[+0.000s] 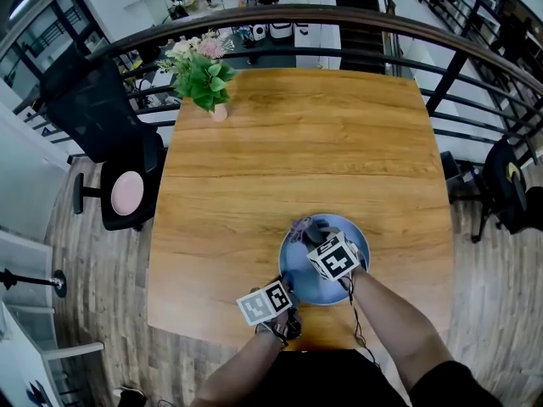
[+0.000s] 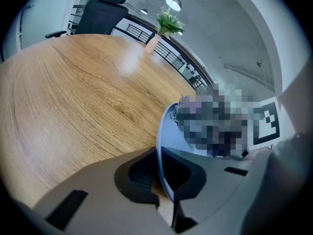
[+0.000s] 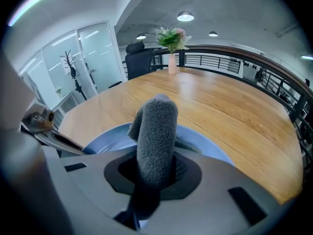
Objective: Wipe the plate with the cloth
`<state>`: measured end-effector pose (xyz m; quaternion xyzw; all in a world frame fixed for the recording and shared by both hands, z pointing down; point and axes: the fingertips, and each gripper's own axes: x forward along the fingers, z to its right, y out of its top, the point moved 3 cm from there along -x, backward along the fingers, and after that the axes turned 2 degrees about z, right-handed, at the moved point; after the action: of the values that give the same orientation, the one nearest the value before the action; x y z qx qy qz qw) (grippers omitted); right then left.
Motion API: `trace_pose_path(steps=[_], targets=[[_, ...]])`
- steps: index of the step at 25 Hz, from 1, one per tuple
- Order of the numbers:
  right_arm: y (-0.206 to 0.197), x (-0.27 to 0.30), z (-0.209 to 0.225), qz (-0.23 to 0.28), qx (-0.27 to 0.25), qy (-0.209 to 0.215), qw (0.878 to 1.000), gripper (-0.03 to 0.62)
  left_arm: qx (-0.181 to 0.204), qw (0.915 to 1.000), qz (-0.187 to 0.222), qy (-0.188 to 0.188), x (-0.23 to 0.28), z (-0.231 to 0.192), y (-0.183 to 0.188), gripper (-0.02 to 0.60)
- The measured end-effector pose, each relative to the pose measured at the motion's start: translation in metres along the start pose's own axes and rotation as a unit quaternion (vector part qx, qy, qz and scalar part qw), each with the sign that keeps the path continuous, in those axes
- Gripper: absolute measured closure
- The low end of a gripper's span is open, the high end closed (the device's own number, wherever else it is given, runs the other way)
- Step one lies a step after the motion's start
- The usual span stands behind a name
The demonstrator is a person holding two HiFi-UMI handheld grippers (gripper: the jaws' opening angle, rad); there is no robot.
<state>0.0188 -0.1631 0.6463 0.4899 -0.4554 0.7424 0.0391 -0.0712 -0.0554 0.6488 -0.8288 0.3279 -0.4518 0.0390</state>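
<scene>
Head view: the left gripper clamps the near-left rim of the blue plate. The right gripper hovers over the plate with the grey cloth.

Left gripper view: its jaws pinch the rim, seen edge-on.

Right gripper view: only here do the jaws show, clenched on the upright cloth fold.

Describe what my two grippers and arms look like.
The left gripper and right gripper are grey shells with black-lined jaws, each topped by a white cube with black square markers. A thin dark cable trails by the right forearm. Forearms are unsleeved.
</scene>
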Motion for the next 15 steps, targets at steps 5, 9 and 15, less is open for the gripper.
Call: trace_pose_path(steps=[5, 9, 15], targets=[[-0.004, -0.011, 0.027, -0.009, 0.02, -0.033, 0.999, 0.522, -0.006, 1.0, 0.003, 0.0, -0.001, 0.0, 0.001, 0.551], [-0.016, -0.019, 0.046, -0.027, 0.027, -0.054, 0.998, 0.522, -0.012, 0.9999, 0.007, 0.002, 0.0, -0.001, 0.001, 0.551], [-0.028, -0.038, 0.058, -0.059, 0.019, -0.079, 0.995, 0.523, -0.017, 0.9998, 0.01, 0.003, 0.0, -0.002, 0.001, 0.552]])
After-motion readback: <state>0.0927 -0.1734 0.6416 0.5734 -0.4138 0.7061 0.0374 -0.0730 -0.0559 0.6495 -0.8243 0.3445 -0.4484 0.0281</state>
